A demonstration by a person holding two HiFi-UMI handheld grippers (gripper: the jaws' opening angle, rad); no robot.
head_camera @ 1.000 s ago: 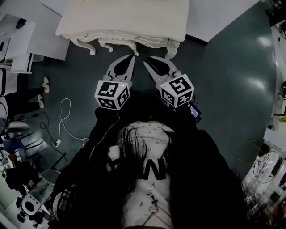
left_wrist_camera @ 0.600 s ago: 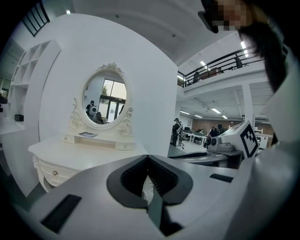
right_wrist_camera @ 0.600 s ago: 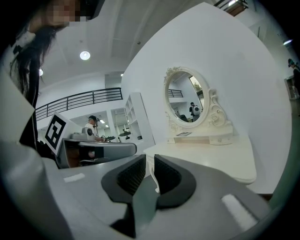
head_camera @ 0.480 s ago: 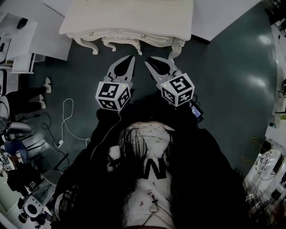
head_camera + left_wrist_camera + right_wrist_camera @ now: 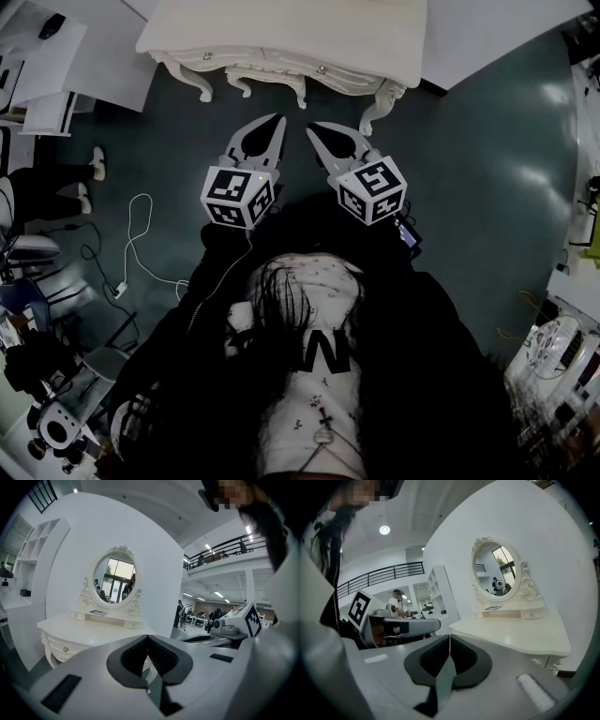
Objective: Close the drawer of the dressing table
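The cream dressing table [image 5: 281,33] stands at the top of the head view. Its drawer fronts with small knobs [image 5: 322,68] look flush with its carved front edge. An oval mirror [image 5: 114,581] stands on the tabletop, also seen as the mirror [image 5: 497,569] in the right gripper view. My left gripper [image 5: 278,119] [image 5: 148,637] is shut and empty, a short way in front of the table. Beside it, my right gripper [image 5: 312,127] [image 5: 449,637] is closing, its tips meeting with nothing between them. Neither gripper touches the table.
A curved table leg [image 5: 375,108] stands just right of my right gripper. On the dark green floor lie a white cable [image 5: 136,244] and a pair of shoes [image 5: 91,183] at the left. White shelving [image 5: 37,66] is at the far left, and desks with clutter [image 5: 562,347] at the right.
My right gripper's jaws have come together. Both grippers have drawn slightly back from the table, which has slid to the right and upward in the head view.
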